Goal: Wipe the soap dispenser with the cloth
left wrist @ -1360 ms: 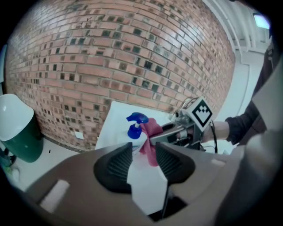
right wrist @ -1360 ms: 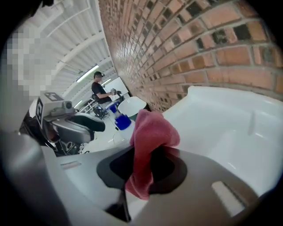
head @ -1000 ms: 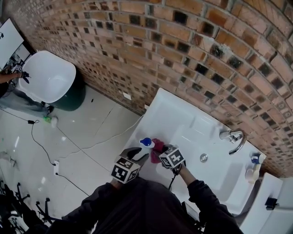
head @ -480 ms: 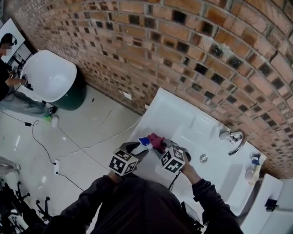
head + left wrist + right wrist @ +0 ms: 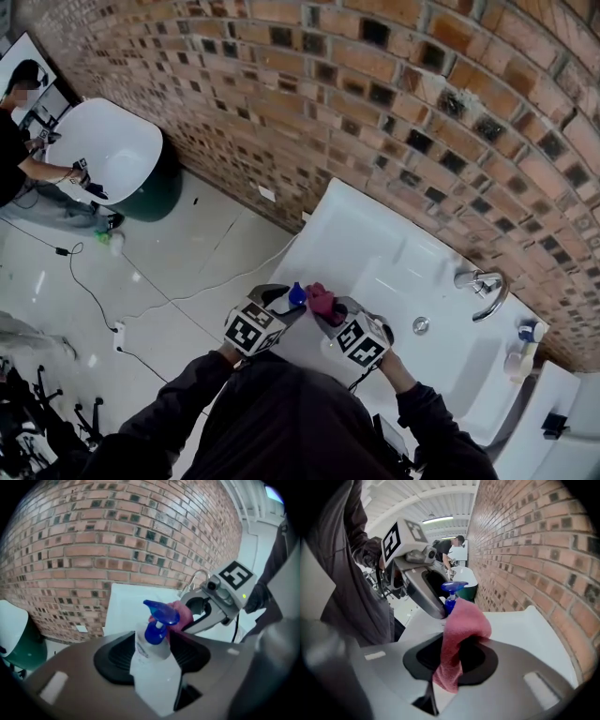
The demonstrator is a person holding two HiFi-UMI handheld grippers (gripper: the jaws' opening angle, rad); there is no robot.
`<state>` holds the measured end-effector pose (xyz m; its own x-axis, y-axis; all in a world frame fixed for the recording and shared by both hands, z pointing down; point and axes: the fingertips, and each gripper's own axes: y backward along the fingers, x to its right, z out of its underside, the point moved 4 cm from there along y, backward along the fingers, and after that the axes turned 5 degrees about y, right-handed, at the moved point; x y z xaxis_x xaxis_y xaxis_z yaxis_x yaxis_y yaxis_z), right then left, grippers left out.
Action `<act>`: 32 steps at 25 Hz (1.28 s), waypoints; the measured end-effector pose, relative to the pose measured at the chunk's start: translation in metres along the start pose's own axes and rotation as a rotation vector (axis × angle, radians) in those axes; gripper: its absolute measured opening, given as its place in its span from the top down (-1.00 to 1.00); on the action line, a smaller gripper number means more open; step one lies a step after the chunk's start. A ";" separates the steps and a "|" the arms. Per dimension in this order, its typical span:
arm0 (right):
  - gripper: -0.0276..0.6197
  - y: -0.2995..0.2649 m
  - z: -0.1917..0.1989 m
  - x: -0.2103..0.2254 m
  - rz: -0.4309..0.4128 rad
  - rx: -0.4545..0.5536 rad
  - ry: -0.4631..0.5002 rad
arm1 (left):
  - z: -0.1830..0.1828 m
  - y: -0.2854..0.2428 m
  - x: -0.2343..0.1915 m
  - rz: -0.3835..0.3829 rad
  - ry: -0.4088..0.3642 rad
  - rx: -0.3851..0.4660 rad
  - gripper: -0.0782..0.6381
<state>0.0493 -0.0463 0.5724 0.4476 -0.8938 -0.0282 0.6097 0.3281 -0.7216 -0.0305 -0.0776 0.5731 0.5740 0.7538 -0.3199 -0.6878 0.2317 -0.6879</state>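
Observation:
The soap dispenser (image 5: 154,667), a white bottle with a blue pump (image 5: 297,293), stands between the jaws of my left gripper (image 5: 152,646) at the sink's front left corner. Those jaws are opening. The bottle leans on the left pad, and a dark gap shows at its right side. My right gripper (image 5: 450,656) is shut on a pink cloth (image 5: 461,625) that folds over its jaws. In the head view the cloth (image 5: 322,300) touches the right side of the pump head, and both grippers (image 5: 286,295) (image 5: 330,309) meet there.
The white sink (image 5: 375,253) runs along the brick wall, with a chrome tap (image 5: 483,286) and a second bottle (image 5: 525,337) at its right end. At far left a person (image 5: 19,159) works at another white basin (image 5: 108,155). Cables (image 5: 169,300) lie on the tiled floor.
My right gripper has risen and rolled, carrying the cloth from the bottle's side up to the pump head. The left gripper's jaws have spread wider around the bottle.

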 end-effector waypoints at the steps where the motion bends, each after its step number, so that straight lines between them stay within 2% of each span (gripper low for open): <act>1: 0.69 0.005 0.001 0.006 0.000 0.032 -0.075 | 0.000 0.000 -0.001 0.000 0.001 0.000 0.10; 3: 0.69 0.013 -0.001 0.020 -0.038 0.135 -0.265 | 0.001 0.002 -0.002 0.005 0.007 0.001 0.13; 6: 0.69 0.014 -0.011 0.031 -0.165 0.301 -0.530 | 0.002 0.004 -0.001 0.013 0.007 0.000 0.18; 9: 0.69 -0.001 -0.008 0.035 -0.212 0.330 -0.644 | 0.003 0.003 0.001 0.011 0.001 -0.004 0.21; 15: 0.69 -0.038 0.020 0.038 -0.245 0.236 -0.725 | 0.002 0.004 0.002 0.020 0.004 -0.009 0.21; 19: 0.69 -0.072 0.048 0.029 -0.227 0.053 -0.712 | 0.002 0.002 0.000 0.009 -0.002 -0.006 0.21; 21: 0.69 -0.079 0.054 0.026 -0.204 0.014 -0.706 | 0.002 0.002 0.000 0.006 -0.007 -0.011 0.21; 23: 0.69 -0.078 0.053 0.025 -0.187 0.005 -0.701 | 0.001 0.003 0.001 -0.010 -0.016 -0.018 0.21; 28: 0.69 -0.064 0.039 0.022 -0.165 0.022 -0.621 | 0.003 -0.003 0.008 -0.147 -0.083 -0.052 0.05; 32: 0.69 -0.056 0.030 0.013 -0.157 0.023 -0.550 | 0.016 -0.018 0.008 -0.193 -0.086 -0.091 0.07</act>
<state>0.0409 -0.0670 0.6333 0.6212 -0.6436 0.4471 0.7079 0.2161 -0.6725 -0.0203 -0.0662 0.5933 0.6483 0.7513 -0.1232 -0.5242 0.3232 -0.7879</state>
